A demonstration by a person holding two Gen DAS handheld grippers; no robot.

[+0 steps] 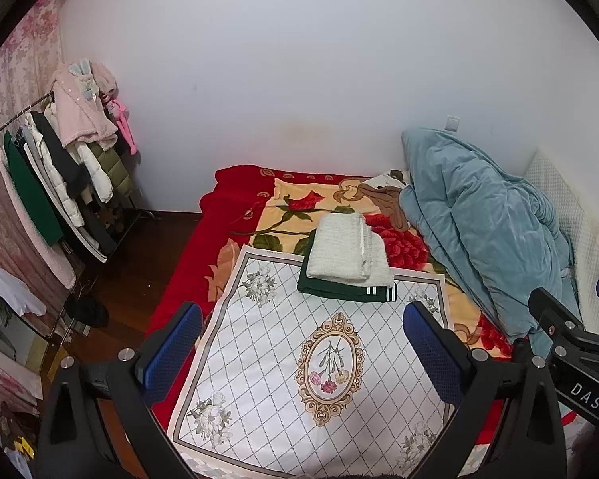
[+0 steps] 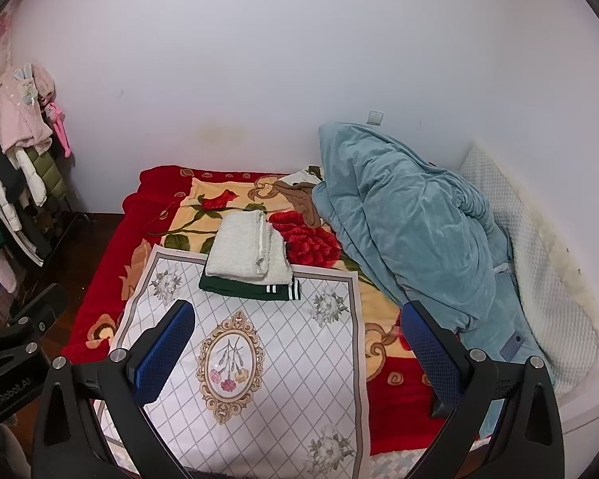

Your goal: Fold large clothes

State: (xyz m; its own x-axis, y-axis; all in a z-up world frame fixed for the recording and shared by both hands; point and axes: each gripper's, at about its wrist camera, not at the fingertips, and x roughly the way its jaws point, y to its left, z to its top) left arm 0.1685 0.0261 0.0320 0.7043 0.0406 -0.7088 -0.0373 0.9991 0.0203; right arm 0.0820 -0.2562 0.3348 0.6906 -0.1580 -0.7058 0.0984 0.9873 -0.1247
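Room: white-walled bedroom; a bed (image 1: 235,199) under a red floral blanket fills the middle, with a clothes rack (image 1: 60,167) far off to its side.
Work surface: a white diamond-patterned cloth (image 1: 283,359) lies flat on the bed.
Task's things: a folded cream garment (image 1: 349,253) rests on a folded dark green garment (image 1: 339,289), the stack straddling the far edge of the cloth.
Direction: the stack lies straight ahead of both grippers, well apart from them, its long axis running away from the cameras.
Nearer hand: cannot tell; both views frame it alike.
Unfolded: a teal quilt (image 2: 411,231) is heaped beside the stack.
Left gripper (image 1: 303,355): jaws spread wide, holding and touching nothing.
Right gripper (image 2: 299,353): jaws spread wide, likewise empty.
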